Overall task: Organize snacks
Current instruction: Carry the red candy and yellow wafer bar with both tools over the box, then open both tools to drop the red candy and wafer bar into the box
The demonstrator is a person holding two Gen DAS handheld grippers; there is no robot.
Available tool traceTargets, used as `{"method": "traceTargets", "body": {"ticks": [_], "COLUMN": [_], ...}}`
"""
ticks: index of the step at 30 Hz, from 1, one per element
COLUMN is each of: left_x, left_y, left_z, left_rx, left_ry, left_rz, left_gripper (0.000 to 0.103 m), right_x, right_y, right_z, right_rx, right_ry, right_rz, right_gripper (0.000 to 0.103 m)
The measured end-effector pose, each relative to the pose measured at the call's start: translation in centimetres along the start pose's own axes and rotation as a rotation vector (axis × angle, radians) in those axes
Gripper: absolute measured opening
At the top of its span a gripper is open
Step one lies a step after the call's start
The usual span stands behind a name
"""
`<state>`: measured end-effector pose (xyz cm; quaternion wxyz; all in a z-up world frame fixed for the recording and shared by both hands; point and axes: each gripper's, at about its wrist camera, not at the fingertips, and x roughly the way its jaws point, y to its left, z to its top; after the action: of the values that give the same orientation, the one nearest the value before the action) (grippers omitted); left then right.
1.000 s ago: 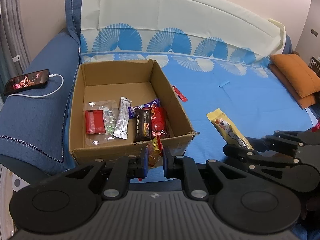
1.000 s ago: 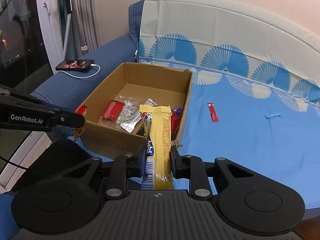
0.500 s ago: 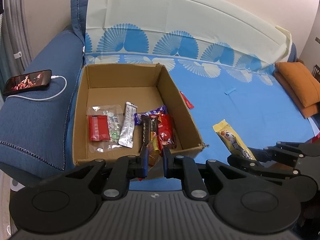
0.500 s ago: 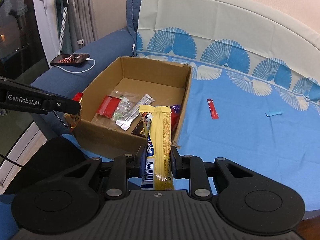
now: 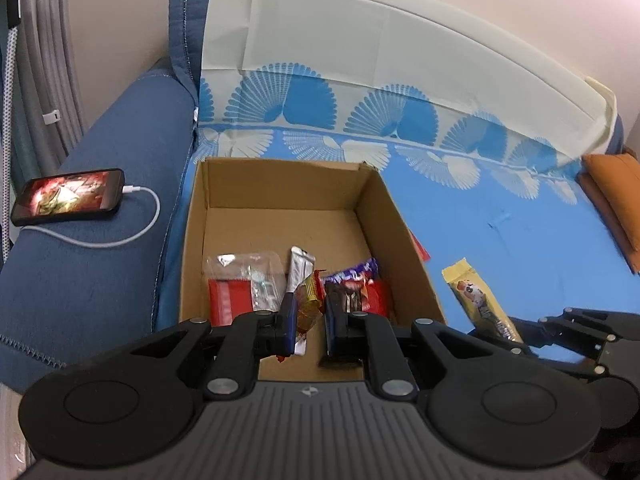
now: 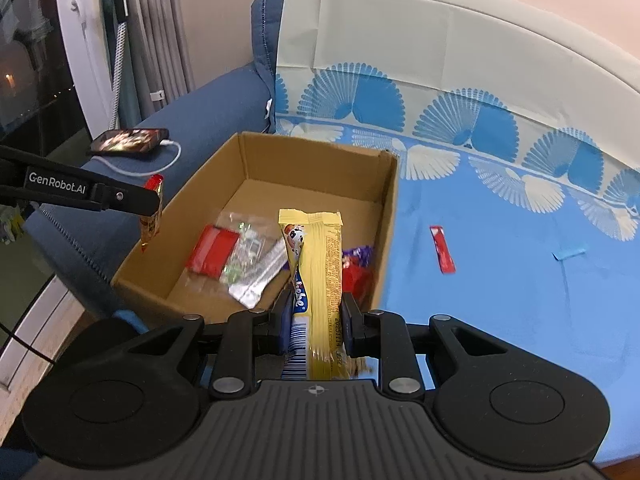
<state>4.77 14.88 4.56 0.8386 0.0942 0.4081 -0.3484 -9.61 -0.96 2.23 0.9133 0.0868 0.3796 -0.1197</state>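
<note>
An open cardboard box (image 5: 384, 216) (image 6: 312, 152) stands on the blue sofa cover and holds several snacks. My left gripper (image 5: 311, 314) is over the box's near edge. Its jaws stand slightly apart, and a small gold-and-red snack (image 5: 309, 296) (image 6: 151, 216) hangs against the left finger; I cannot tell if it is still pinched. My right gripper (image 6: 314, 320) is shut on a long yellow snack bar (image 6: 318, 276) (image 5: 478, 300), held at the box's near right corner. A red snack stick (image 6: 442, 249) lies on the cover right of the box.
A phone (image 5: 66, 196) (image 6: 130, 141) on a white charging cable lies on the blue armrest left of the box. Orange cushions (image 5: 616, 196) sit at the far right. A small blue scrap (image 6: 570, 254) lies on the cover.
My left gripper moved forward over the box's near edge and its jaws parted a little around the gold-and-red snack. My right gripper moved closer to the box with the yellow bar.
</note>
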Motion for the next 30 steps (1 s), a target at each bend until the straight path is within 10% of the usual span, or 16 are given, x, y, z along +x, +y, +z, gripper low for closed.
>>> {"method": "traceTargets", "body": {"ticks": [27,29,30], "left_x": [14.6,15.1,15.0], "left_y": [2.3,2.5,2.7], "left_z": [4.2,4.1,4.0], "left_rx": [-0.005,-0.003,-0.004], "left_ry": [0.154,0.174,0.178], "left_rz": [0.15,0.185,0.182], "left_gripper": [0.018,0.036,0.069], "right_x": [13.9,14.5,14.6], "right_y": [-2.1,-2.1,-2.0], "right_z": [3.9,4.0,4.0], "right_rx": [0.023,0.021,0.021], "right_ry": [0.099,0.103,0.098], "right_rz": [0.009,0.017,0.018], "right_gripper": [0.026,0.03,0.05]}}
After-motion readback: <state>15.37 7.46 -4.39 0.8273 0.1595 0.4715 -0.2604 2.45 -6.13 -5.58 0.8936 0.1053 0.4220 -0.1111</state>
